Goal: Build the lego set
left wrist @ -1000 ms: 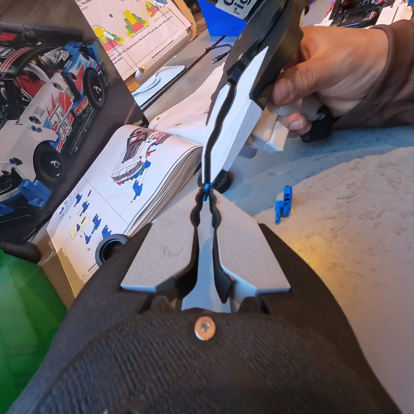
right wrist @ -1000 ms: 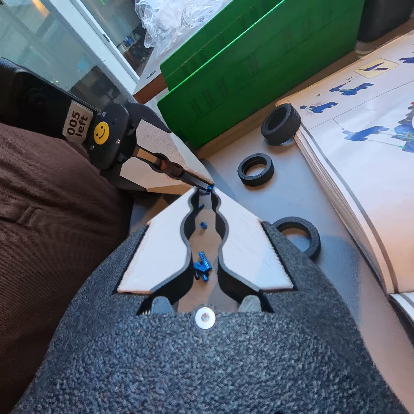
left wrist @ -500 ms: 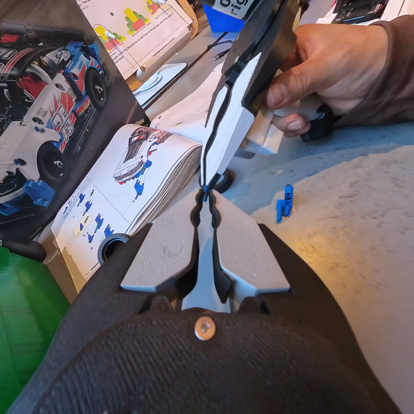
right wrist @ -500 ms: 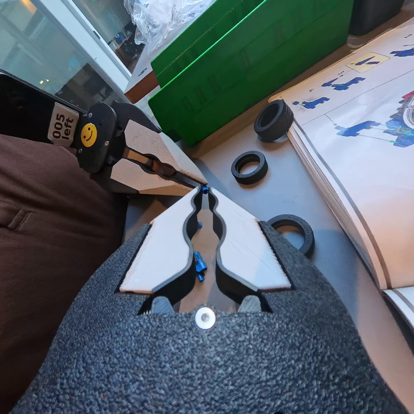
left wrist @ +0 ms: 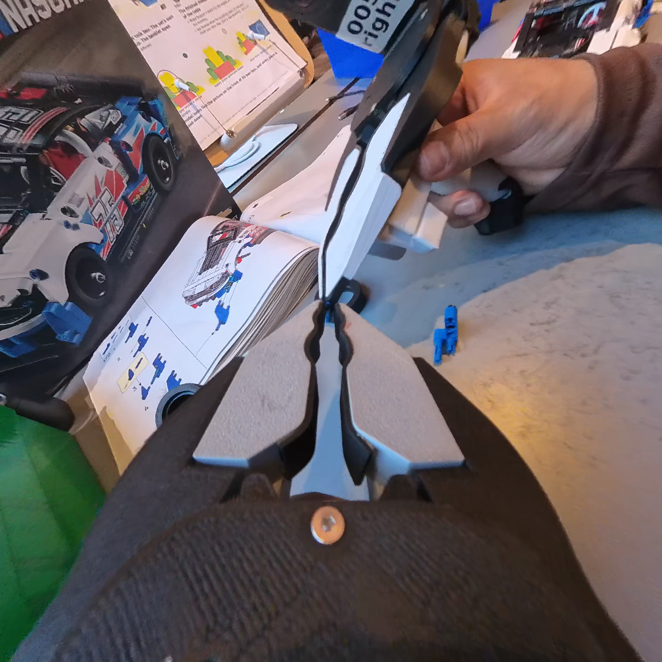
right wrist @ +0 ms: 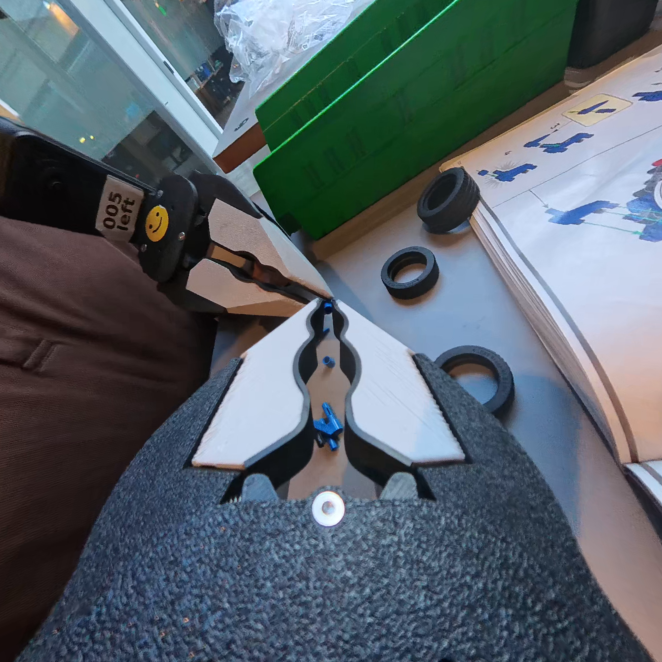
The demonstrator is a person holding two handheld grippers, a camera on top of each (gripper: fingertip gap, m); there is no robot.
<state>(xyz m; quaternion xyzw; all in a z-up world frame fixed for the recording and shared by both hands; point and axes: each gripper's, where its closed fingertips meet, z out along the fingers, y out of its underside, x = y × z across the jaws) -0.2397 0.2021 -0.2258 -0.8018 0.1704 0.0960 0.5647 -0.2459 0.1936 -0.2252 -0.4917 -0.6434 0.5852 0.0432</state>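
- Lego pieces are spread across our grey worktop point(left wrist: 537, 412): a small blue pin point(right wrist: 326, 306) is pinched at the very tips of our right gripper point(right wrist: 326, 304), whose fingers are closed together on it.
- Our left gripper point(left wrist: 327, 311) meets it tip to tip; its fingers are nearly together, and a speck of blue shows between them, but we cannot tell whether they grip it.
- A blue lego assembly point(left wrist: 445, 335) lies on the worktop, to the right of the left gripper's tips.
- In the right wrist view another loose blue piece point(right wrist: 328, 361) lies below the fingers.
- Three black tyres point(right wrist: 410, 272) sit beside the open instruction booklet point(left wrist: 200, 315), one leaning against its edge.
- The set's box point(left wrist: 71, 179) stands behind the booklet; green bins point(right wrist: 412, 118) are nearby.
- Our right hand point(left wrist: 519, 125) holds the right gripper's handle.
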